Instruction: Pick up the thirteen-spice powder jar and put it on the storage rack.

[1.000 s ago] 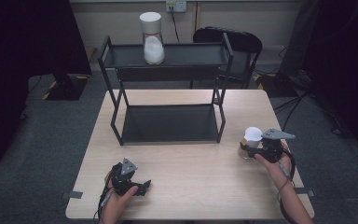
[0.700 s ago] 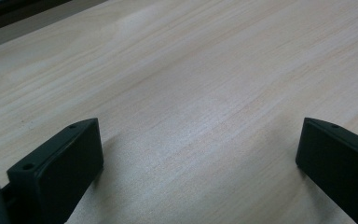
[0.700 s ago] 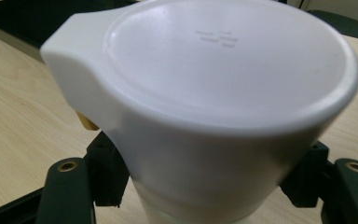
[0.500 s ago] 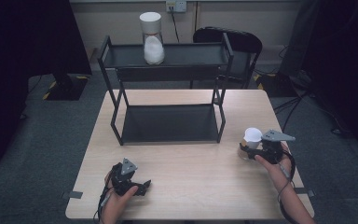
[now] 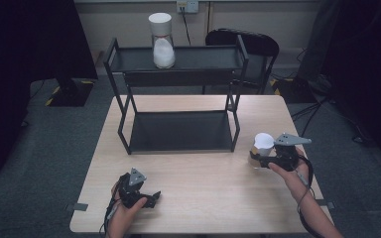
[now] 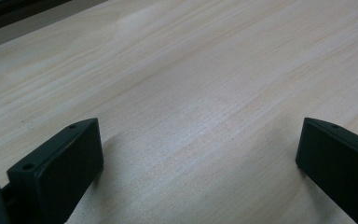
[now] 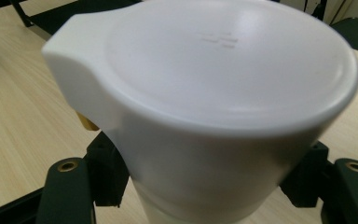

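A jar with a white lid (image 5: 263, 142) is at the table's right side, in front of the rack's right leg, and my right gripper (image 5: 257, 160) is shut on its body just under the lid. In the right gripper view the lid (image 7: 223, 70) looms close, with a black jaw pressed against each side of the jar below it. My left gripper (image 5: 150, 197) rests on the wooden table (image 5: 203, 208) near the front left; its jaws stand wide apart over bare wood (image 6: 191, 70) with nothing between them.
A black two-tier rack (image 5: 178, 131) stands at the back middle of the table. A second white-lidded jar (image 5: 162, 39) with white contents stands on its top shelf. A black chair (image 5: 248, 44) sits behind the table.
My right gripper and the jar have shifted slightly up and to the left. The left gripper has stayed in place.
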